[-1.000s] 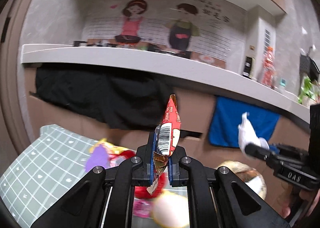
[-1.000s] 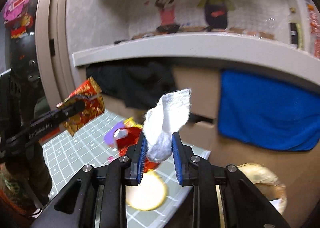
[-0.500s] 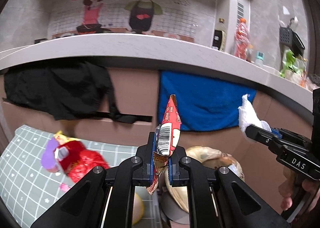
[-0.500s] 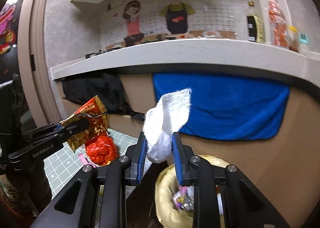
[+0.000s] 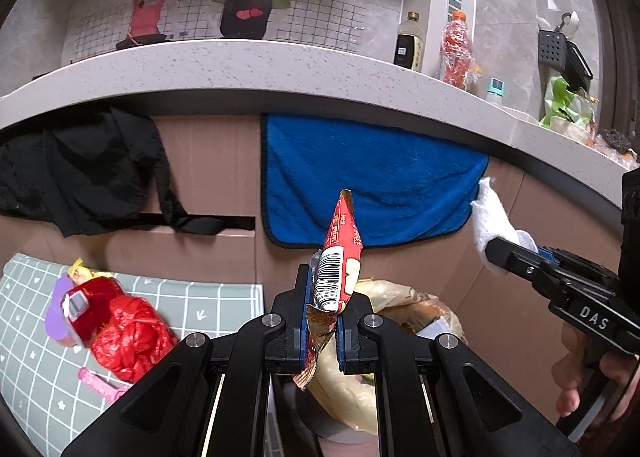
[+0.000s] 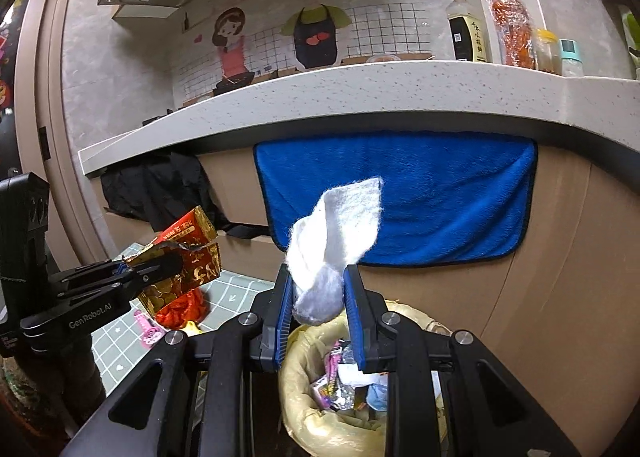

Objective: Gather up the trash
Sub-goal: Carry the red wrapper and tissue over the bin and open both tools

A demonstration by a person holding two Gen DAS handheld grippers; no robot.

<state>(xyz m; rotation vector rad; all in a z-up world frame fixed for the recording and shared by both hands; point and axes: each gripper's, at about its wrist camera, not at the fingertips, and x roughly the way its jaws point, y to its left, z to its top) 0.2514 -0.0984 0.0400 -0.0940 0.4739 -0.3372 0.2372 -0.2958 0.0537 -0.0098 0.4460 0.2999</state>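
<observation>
The left tongs are closed on a crumpled red and gold foil snack wrapper with a barcode, which stands upright between the blue pads, its torn lower end hanging below them. The right tongs grip a soft white wad of tissue that bulges above the fingers and flares to the upper right. Both are held in the air in front of a blue fleece towel hanging from the edge of a speckled grey stone worktop. Directly beneath the right tongs is a round bin lined with a pale yellow plastic bag, open and already holding bright scraps of packaging (the left wrist view shows the same bag just behind and below the wrapper). To the left of the bin lies a grey-green mat with a white grid pattern, carrying a crumpled red plastic bag, a purple and red packet touching it, and a small pink strip nearby. Black fabric hangs beside the towel.
</observation>
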